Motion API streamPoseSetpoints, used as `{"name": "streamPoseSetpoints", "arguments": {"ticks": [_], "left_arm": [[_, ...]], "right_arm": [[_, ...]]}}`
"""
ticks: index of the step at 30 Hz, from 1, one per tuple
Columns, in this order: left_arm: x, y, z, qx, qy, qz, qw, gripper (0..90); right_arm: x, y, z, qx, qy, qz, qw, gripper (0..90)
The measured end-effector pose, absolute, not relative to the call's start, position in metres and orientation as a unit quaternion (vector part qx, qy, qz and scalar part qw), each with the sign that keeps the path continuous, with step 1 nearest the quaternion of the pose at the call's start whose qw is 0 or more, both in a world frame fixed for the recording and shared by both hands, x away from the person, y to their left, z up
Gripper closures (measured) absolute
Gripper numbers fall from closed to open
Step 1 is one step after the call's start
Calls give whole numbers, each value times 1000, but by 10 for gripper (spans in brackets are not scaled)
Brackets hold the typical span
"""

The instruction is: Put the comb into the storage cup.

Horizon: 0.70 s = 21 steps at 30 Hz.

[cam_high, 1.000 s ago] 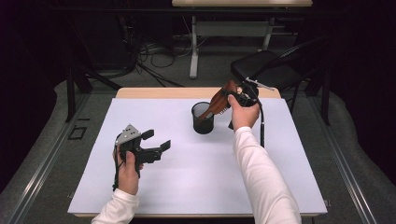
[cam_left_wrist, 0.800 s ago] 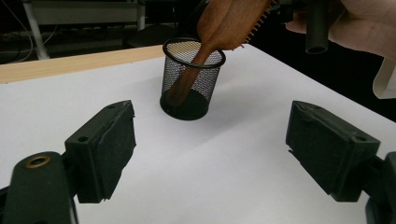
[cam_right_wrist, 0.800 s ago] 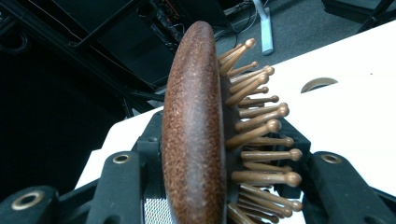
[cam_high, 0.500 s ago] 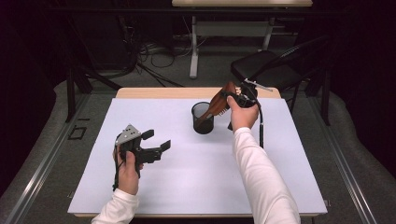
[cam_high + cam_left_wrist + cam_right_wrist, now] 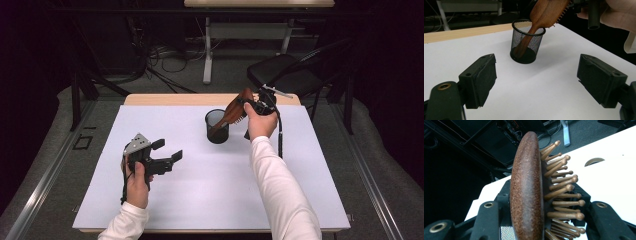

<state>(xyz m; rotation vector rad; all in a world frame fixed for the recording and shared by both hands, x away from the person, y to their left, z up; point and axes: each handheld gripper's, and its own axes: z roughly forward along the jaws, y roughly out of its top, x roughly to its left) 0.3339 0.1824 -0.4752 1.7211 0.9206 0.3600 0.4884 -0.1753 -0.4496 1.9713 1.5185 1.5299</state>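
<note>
The right gripper (image 5: pixel 248 106) is clamped on the head of a wooden hairbrush (image 5: pixel 234 111) whose handle slants down into the black mesh cup (image 5: pixel 217 127) at the bench's (image 5: pixel 200 200) far middle, while the left gripper (image 5: pixel 165 156) rests wide open and empty, near left.

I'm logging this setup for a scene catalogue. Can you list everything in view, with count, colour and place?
Brown wooden paddle hairbrush with wooden pins: one, reddish brown, tilted, handle end down inside the cup, head up in the right gripper.
Black wire-mesh cup: one, black, upright on the sheet, toward the far middle.
White sheet: one, white, covering most of the tabletop.
Light wooden table: one, pale wood, its far edge showing beyond the sheet.
Black chair: one, black, on the floor beyond the table's far right corner.
White desk frame: one, white, in the background.
Left gripper: one, black with a grey plate, jaws open, over the sheet at left.
Right gripper: one, black, shut on the hairbrush head.
</note>
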Motion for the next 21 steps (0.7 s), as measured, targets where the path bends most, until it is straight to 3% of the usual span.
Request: {"name": "streamPoseSetpoints", "arguments": {"ticks": [21], "left_arm": [[334,182,-476,727,389,153,545,160]], "right_arm": [[489,-176,-451,672,513,522,111,470]]}}
